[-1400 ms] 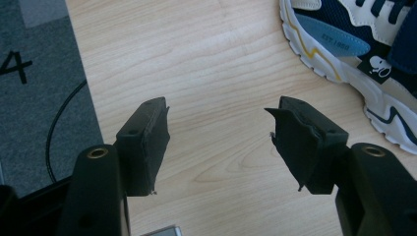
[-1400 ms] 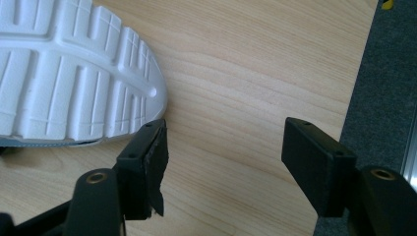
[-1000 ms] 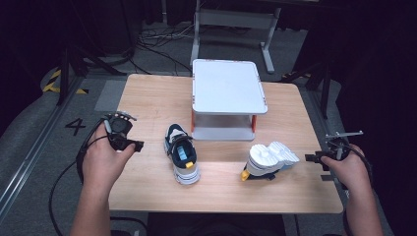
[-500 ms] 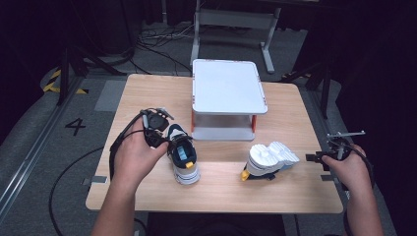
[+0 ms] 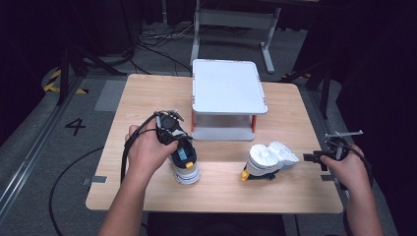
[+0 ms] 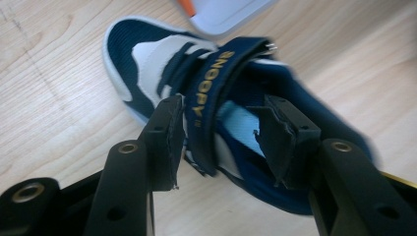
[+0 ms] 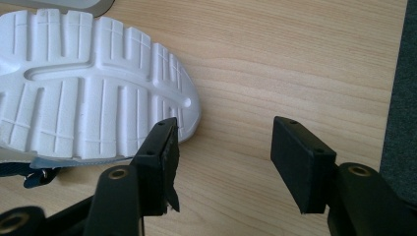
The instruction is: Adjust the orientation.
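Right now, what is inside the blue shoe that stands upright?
Inside the blue shoe a light blue lining shows at the opening. The strap marked SNOOPY and the left gripper cover the rest, so deeper in cannot be seen.

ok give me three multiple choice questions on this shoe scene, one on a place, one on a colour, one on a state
1. Where is the left gripper?
A. at the upright shoe
B. on the white shelf
C. off the table

2. What colour is the strap that reads SNOOPY?
A. red
B. dark blue
C. white

3. How does the other shoe lie?
A. upright
B. on its side, sole toward the right gripper
C. on top of the shelf

Answers:
1 A, its jaws stand either side of the strap on the upright shoe.
2 B, dark blue with gold letters.
3 B, its white sole faces the right gripper.
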Available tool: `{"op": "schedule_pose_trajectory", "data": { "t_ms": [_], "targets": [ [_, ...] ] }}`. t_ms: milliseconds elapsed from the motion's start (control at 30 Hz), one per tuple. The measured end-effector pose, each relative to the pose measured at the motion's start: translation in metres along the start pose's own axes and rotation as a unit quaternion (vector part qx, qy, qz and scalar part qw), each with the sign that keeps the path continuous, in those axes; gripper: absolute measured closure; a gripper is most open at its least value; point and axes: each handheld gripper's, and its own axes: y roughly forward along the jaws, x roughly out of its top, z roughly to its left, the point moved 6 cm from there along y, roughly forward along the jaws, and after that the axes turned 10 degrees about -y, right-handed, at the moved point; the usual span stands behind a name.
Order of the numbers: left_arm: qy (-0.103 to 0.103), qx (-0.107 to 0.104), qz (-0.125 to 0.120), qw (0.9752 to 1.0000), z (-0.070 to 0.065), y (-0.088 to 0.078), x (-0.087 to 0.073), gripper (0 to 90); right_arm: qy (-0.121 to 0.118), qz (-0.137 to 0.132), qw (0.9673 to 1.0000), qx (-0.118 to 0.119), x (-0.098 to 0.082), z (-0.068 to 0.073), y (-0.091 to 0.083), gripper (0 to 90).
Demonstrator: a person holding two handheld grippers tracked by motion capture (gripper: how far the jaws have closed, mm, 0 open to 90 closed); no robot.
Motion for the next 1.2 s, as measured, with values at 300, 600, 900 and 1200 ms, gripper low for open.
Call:
{"op": "schedule_pose_trajectory", "data": {
  "t_ms": [300,600,900,1200],
  "targets": [
    [-0.015,0.004,0.012,0.9998,0.002,0.020,0.002,57.3,-0.005,0.002,1.0000,0.001,0.000,0.001,0.002,44.8],
    [-0.032,0.028,0.011,0.9991,0.001,0.018,0.003,69.3,-0.007,0.004,1.0000,0.000,-0.002,0.000,0.002,44.6],
    [-0.038,0.042,-0.003,0.9984,0.001,0.016,0.005,72.5,-0.008,0.002,1.0000,0.000,-0.002,0.000,0.001,44.5],
    [-0.001,0.034,-0.049,0.9982,-0.018,-0.009,0.012,74.5,-0.007,0.001,1.0000,-0.004,-0.004,0.000,-0.001,44.4]
  ]
}}
